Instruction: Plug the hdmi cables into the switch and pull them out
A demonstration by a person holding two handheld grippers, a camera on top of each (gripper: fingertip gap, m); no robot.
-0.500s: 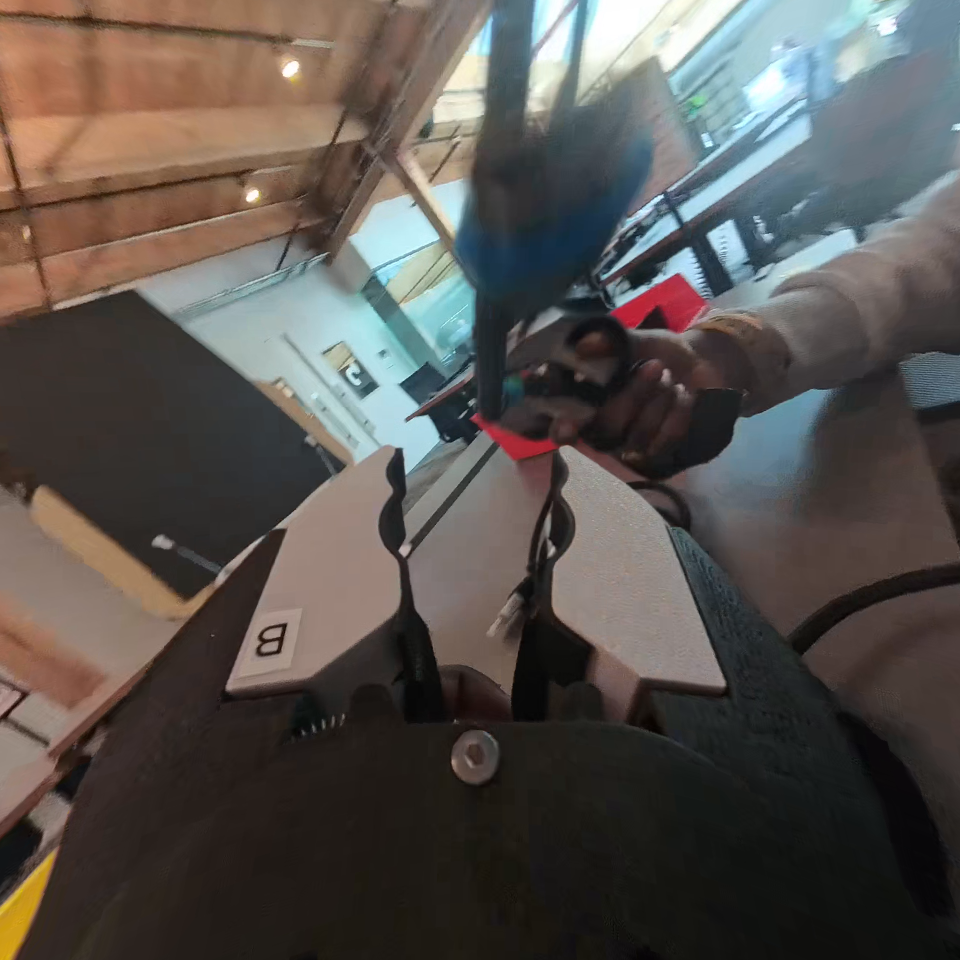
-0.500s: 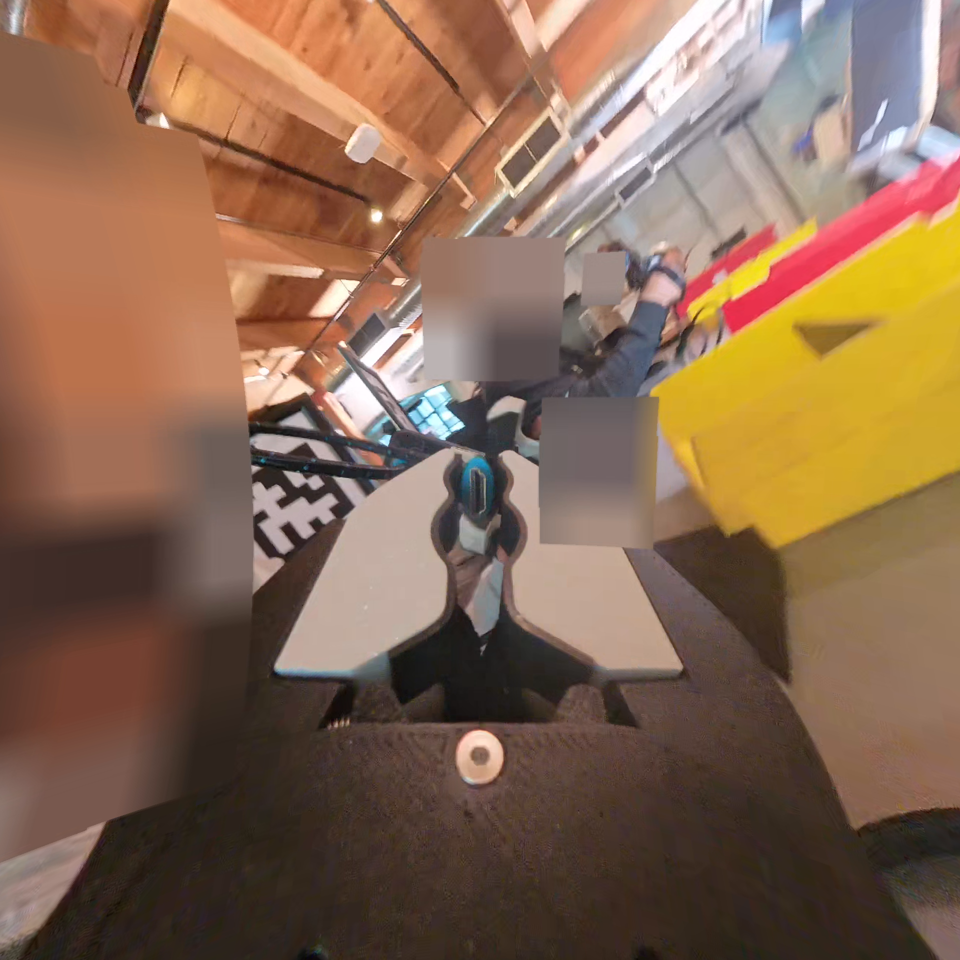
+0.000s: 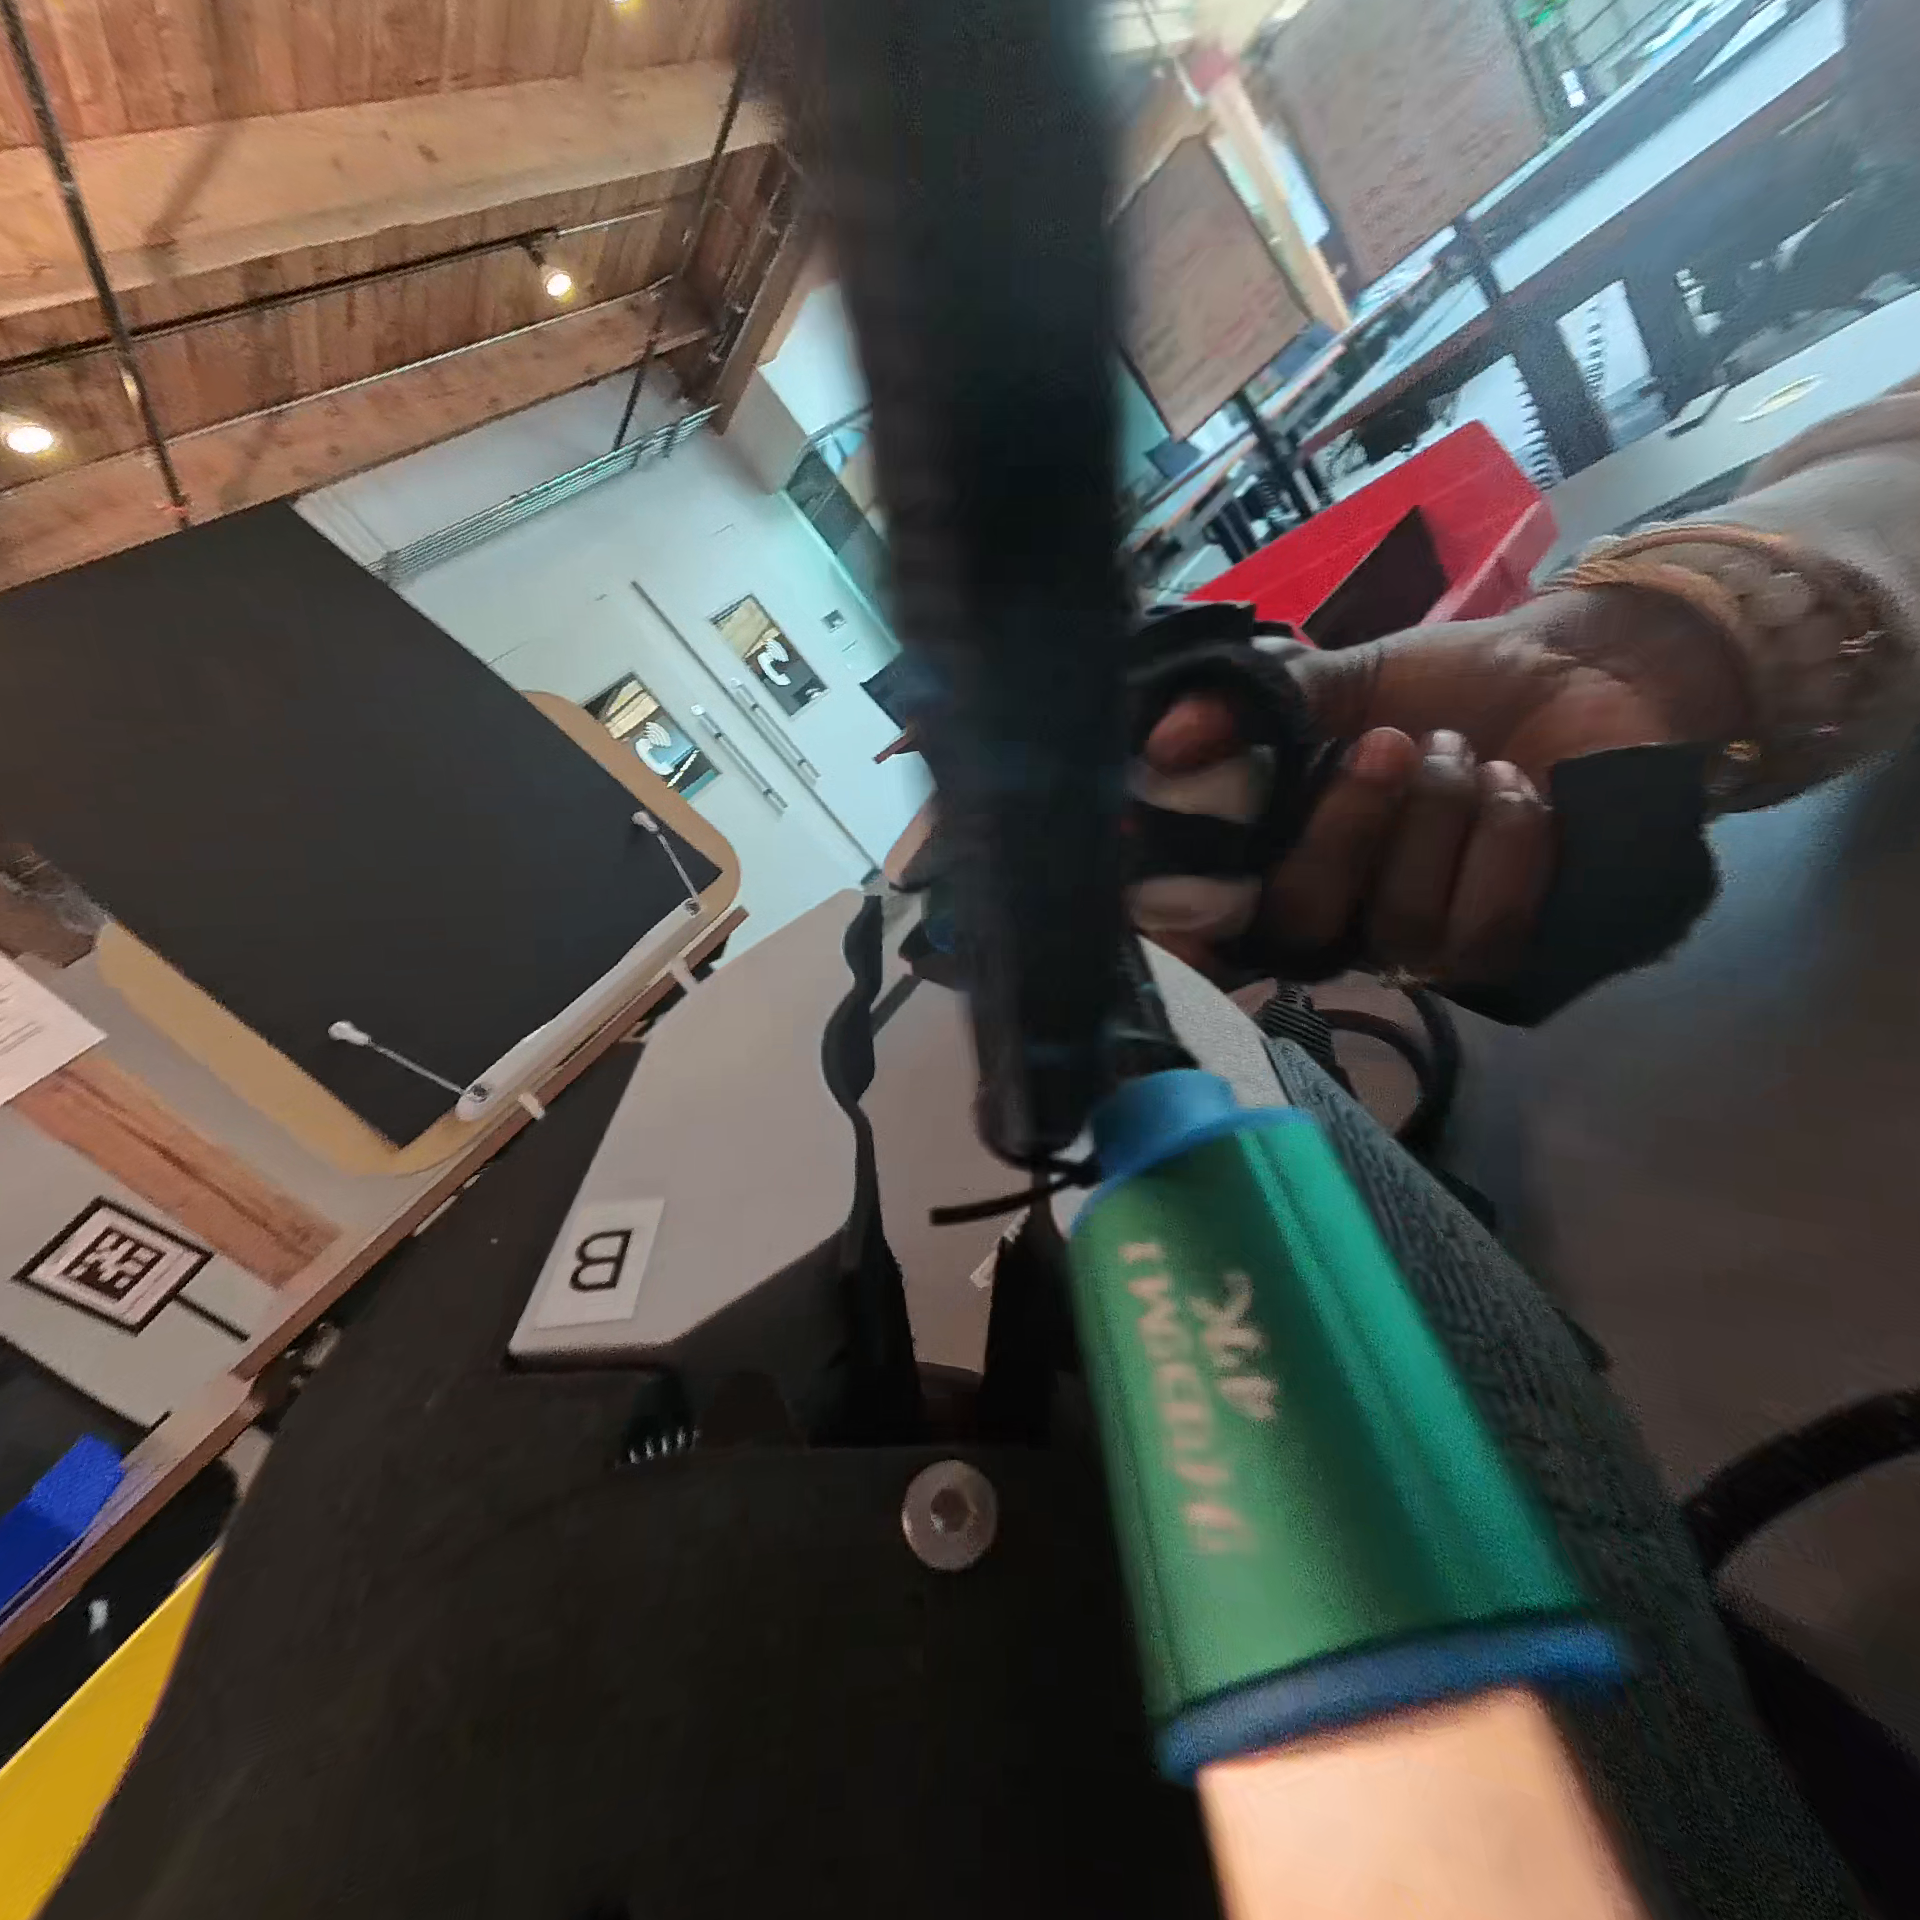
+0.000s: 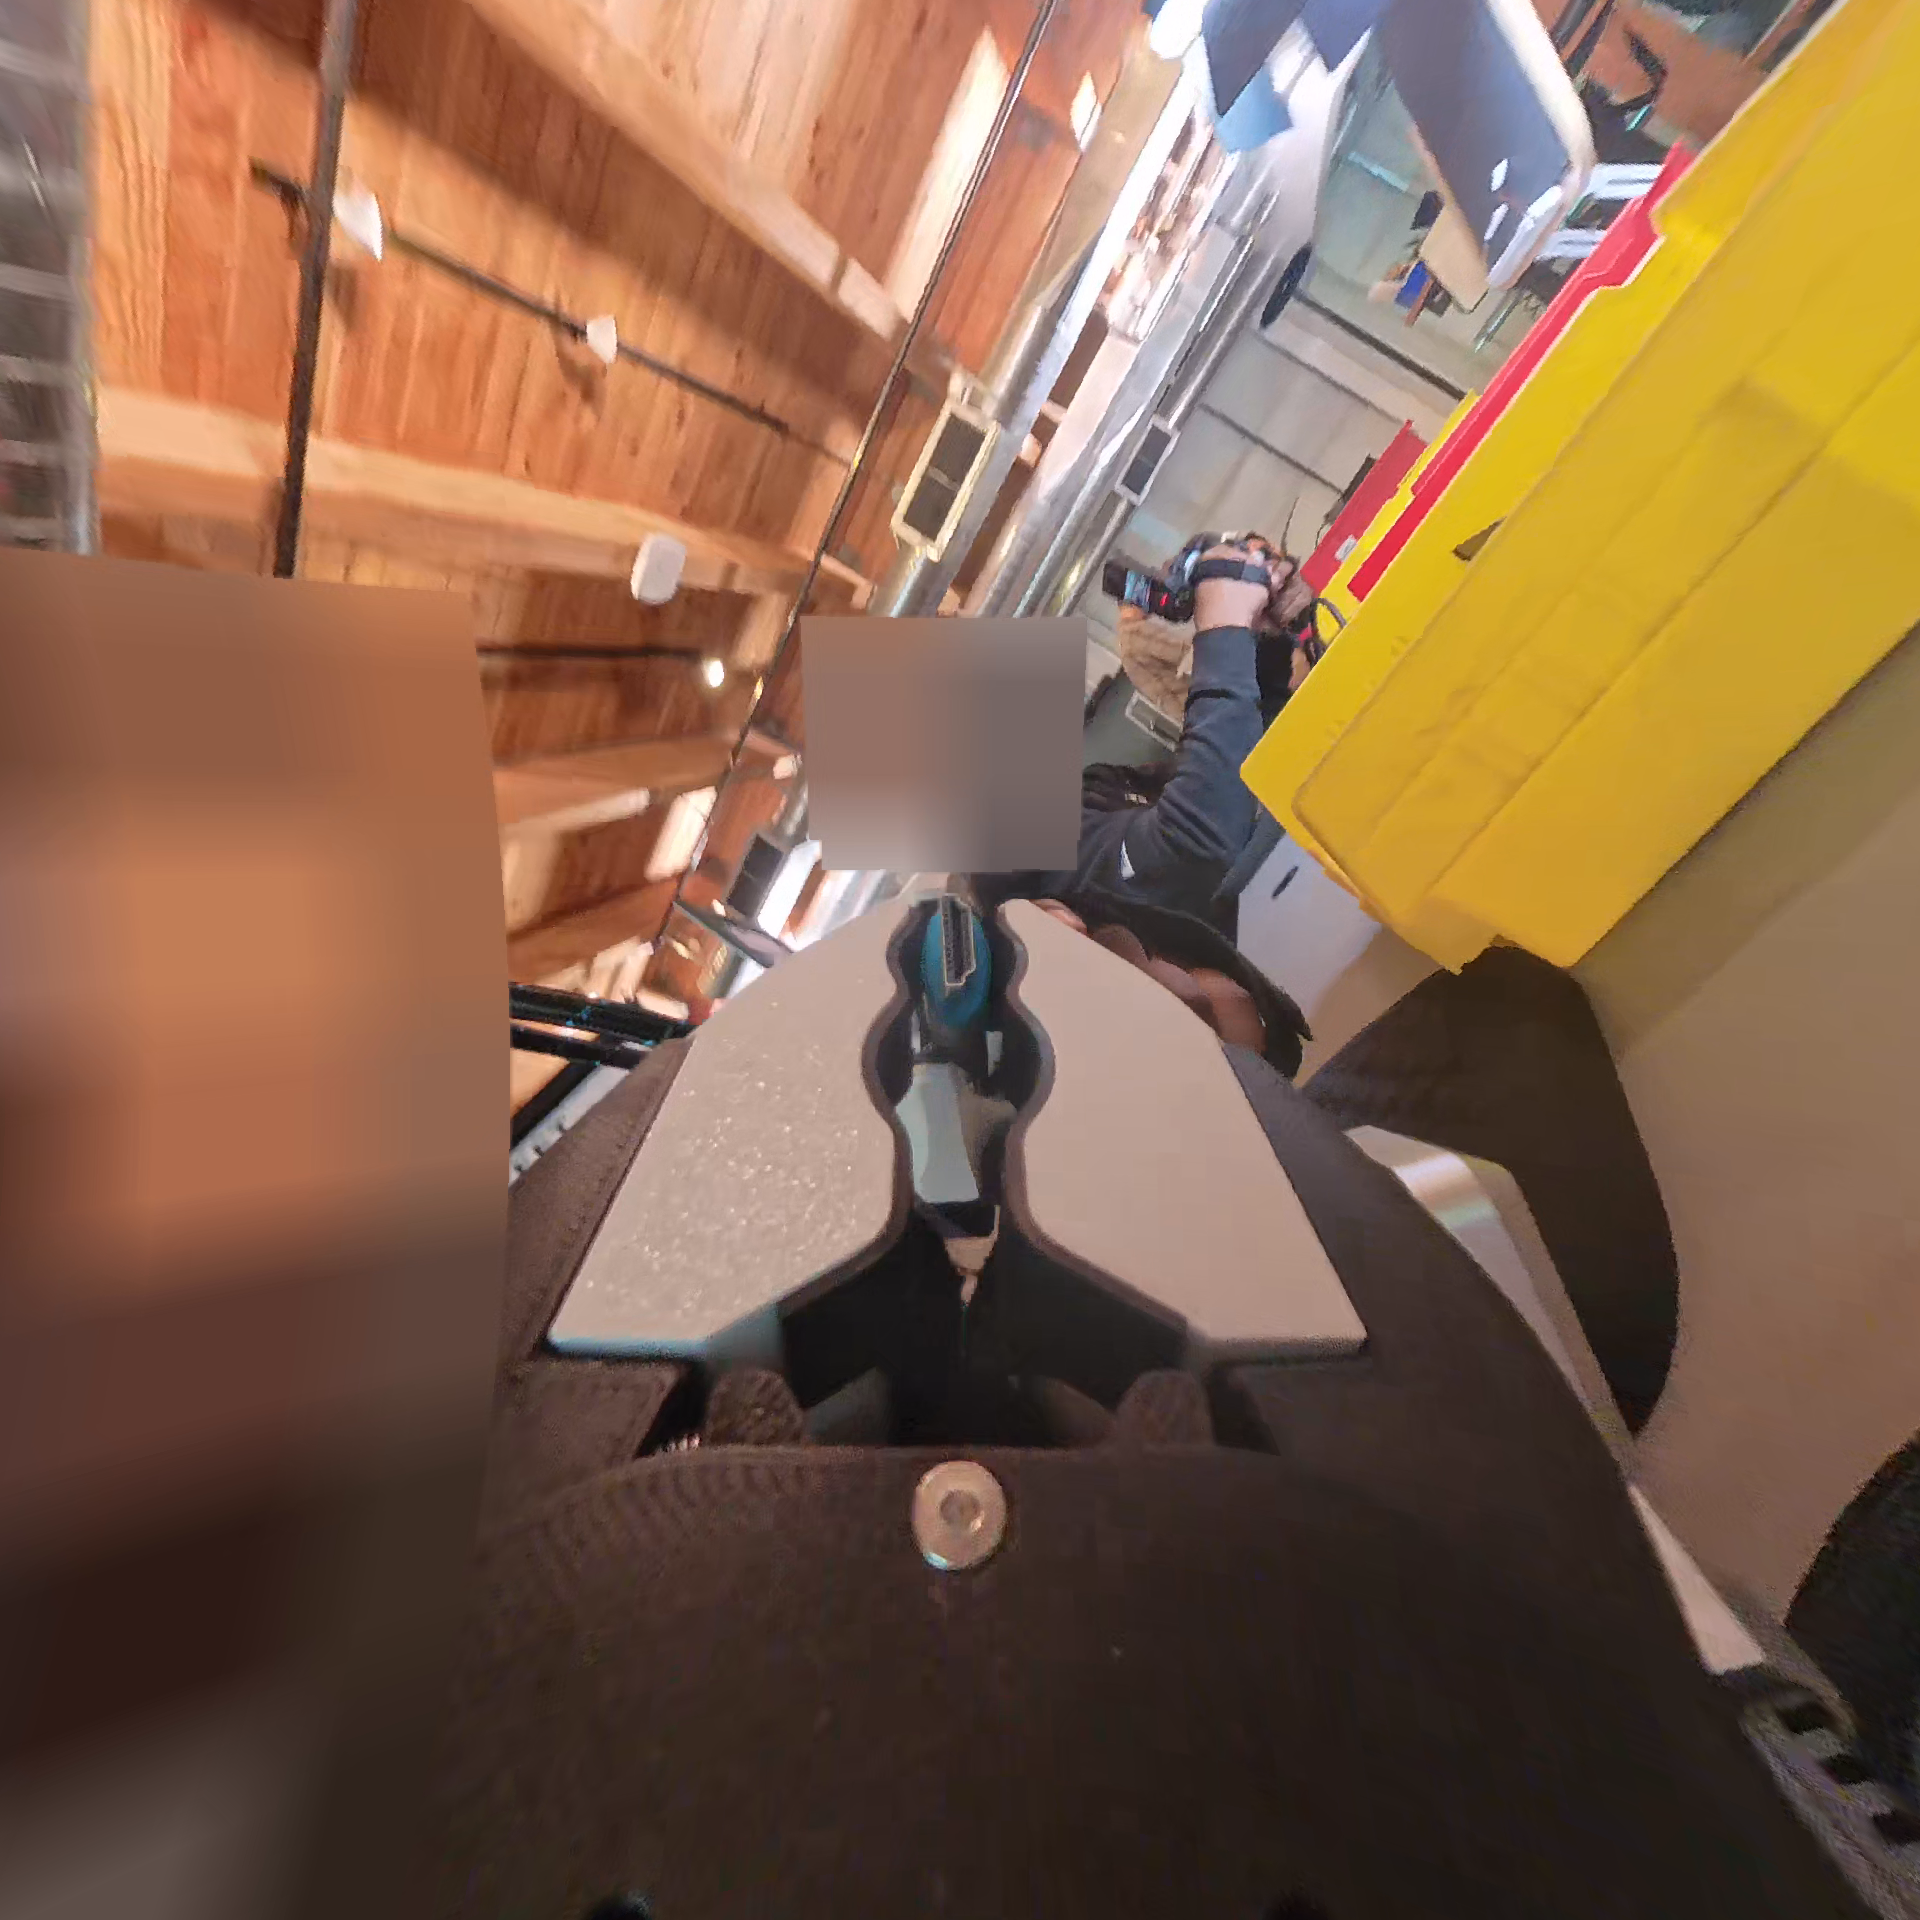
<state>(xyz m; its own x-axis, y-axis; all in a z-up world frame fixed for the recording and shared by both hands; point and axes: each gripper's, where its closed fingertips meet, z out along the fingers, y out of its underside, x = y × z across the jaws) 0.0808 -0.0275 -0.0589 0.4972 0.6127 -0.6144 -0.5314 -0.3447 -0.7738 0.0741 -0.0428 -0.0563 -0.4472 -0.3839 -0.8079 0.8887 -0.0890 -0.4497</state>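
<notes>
Both cams are tilted up at the wood ceiling and the room. No HDMI switch in either view, so can't judge how far the plug is from a port.

Largest first: stacked yellow bins [image 4: 1621,582] fill the right of the right wrist view, red bins [image 4: 1382,499] behind them. Left wrist view has a black board [image 3: 270,790] on the left and one red bin [image 3: 1382,551] far right.

Two HDMI cable ends visible:
- Green-shell HDMI connector [image 3: 1309,1413] with blue collars, very close to the left cam, lying across the right side of the left gripper [image 3: 935,1039]. Its braided black cable [image 3: 977,520] runs up out of frame, motion-blurred. Can't tell what holds it.
- Blue HDMI plug [image 4: 954,961], metal tip pointing forward, pinched between the pads of the right gripper [image 4: 954,966], which is clamped on it.

Left gripper: jaws nearly together with a thin gap, only a thin black strand between them, nothing solid seen gripped. State unclear.

The person's hand [image 3: 1434,790] wraps the right gripper's handle, beyond the left fingers.

Handling: the shells look rigid, light and smoothish, so grip on the flat sides of the shell, never the metal tip or the cable. Braided cable is floppy with some spring and will tug the plug off-axis. Tip can bend if inserted skewed.
</notes>
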